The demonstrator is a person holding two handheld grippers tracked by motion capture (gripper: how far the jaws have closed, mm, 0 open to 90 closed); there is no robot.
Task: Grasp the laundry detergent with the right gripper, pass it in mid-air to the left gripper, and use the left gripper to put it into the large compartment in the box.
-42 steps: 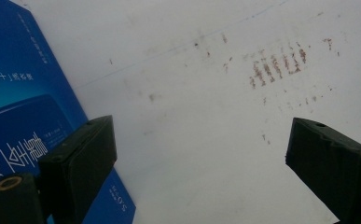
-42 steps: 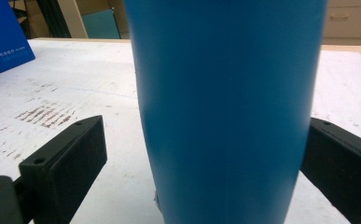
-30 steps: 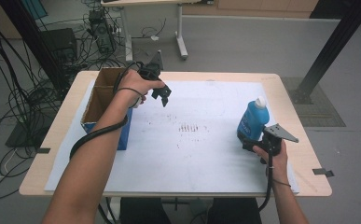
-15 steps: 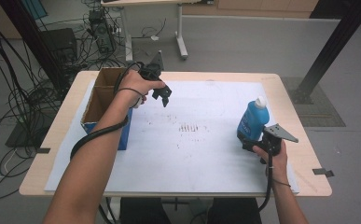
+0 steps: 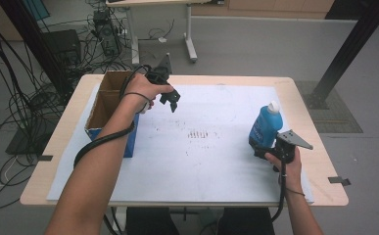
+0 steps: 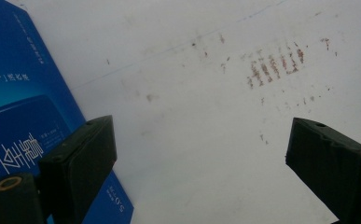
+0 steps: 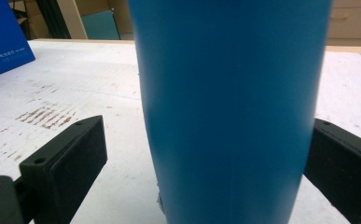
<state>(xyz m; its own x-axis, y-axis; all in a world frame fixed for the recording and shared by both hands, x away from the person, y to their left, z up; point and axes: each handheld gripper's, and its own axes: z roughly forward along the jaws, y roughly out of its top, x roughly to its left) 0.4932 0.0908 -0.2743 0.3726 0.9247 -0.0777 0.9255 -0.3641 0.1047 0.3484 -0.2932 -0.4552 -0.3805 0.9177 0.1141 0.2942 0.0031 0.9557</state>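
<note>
Tabletop stains (image 6: pixel 274 65) beyond parted left tongs (image 6: pixel 201 123)

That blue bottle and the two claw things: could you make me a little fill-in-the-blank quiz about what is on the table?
1. The blue bottle stands upright and has a ____ cap.
2. The bottle stands between the jaws of the ____ gripper.
3. The left gripper hovers with nothing between its jaws, beside an open cardboard ____.
4. The table is covered by a stained ____ sheet.

Missing words: white; right; box; white
</note>
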